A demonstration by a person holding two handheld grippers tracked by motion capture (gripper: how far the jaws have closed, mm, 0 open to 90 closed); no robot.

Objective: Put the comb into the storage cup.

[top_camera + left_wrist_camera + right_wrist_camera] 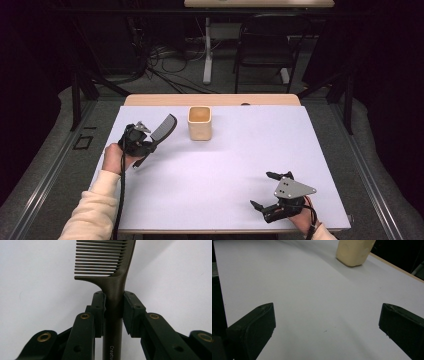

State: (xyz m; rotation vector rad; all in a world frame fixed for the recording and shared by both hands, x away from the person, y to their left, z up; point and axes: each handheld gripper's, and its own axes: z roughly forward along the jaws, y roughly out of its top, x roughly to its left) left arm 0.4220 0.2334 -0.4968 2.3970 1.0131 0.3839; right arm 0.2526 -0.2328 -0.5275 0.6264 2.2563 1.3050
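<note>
left gripper (pixel 150 142) clamping comb (pixel 164 127) handle, hovering beside cup (pixel 199 123) | right gripper (pixel 265 190) resting, jaws gaping wide

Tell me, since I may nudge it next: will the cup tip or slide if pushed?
The cup looks taller than wide with a flat base, so a low push probably slides it, a high one may tip it. It appears empty, so likely light. The table surface looks smooth, offering little grip.
</note>
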